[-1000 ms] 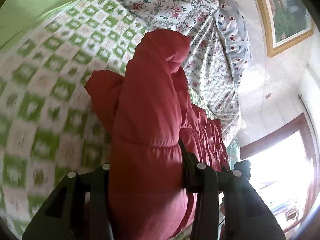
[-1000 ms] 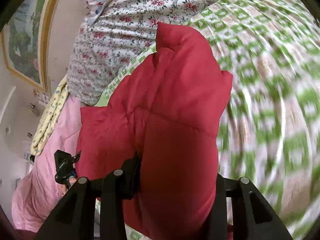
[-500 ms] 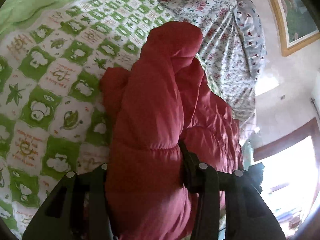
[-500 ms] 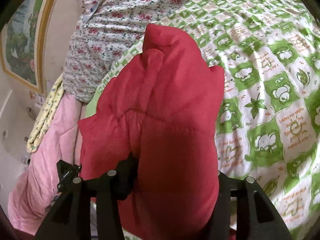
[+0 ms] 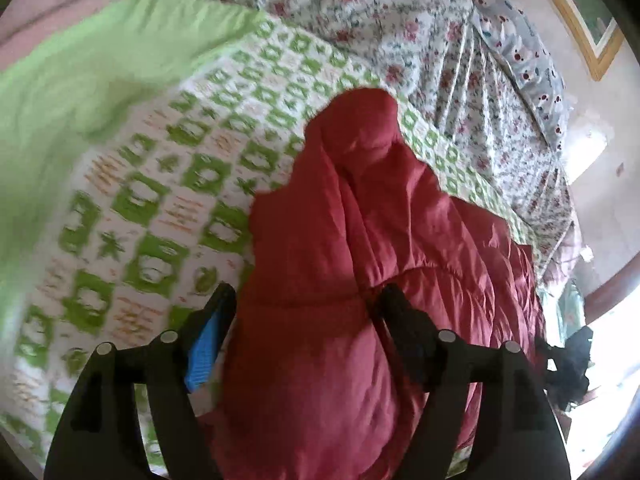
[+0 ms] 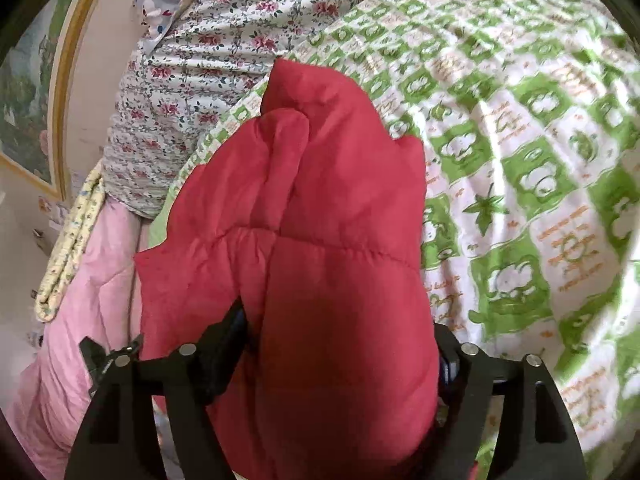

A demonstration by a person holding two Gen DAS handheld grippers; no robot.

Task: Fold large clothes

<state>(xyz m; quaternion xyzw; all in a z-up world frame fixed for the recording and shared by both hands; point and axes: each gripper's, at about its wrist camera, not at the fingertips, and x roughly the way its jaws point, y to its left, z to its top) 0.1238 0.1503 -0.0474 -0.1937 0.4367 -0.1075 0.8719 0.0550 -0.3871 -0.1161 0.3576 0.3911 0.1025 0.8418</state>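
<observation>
1. The red padded jacket (image 5: 360, 264) filled the centre and lower middle of the left wrist view, bunched in thick folds and lying over the green-and-white checked bedspread (image 5: 152, 208).
2. The left gripper (image 5: 306, 312) had its two black fingers spread, with a bulge of the jacket between them (a blue pad showed on the finger at lower left, clear of the cloth), so it looked released.
3. In the right wrist view the jacket (image 6: 312, 248) rose from bottom centre toward the middle of the frame.
4. The right gripper (image 6: 340, 344) clasped a thick fold of it, both fingers pressed into the padding.
5. A floral sheet (image 6: 208, 52) lay at upper left, a pink quilt (image 6: 80, 300) at lower left.
</observation>
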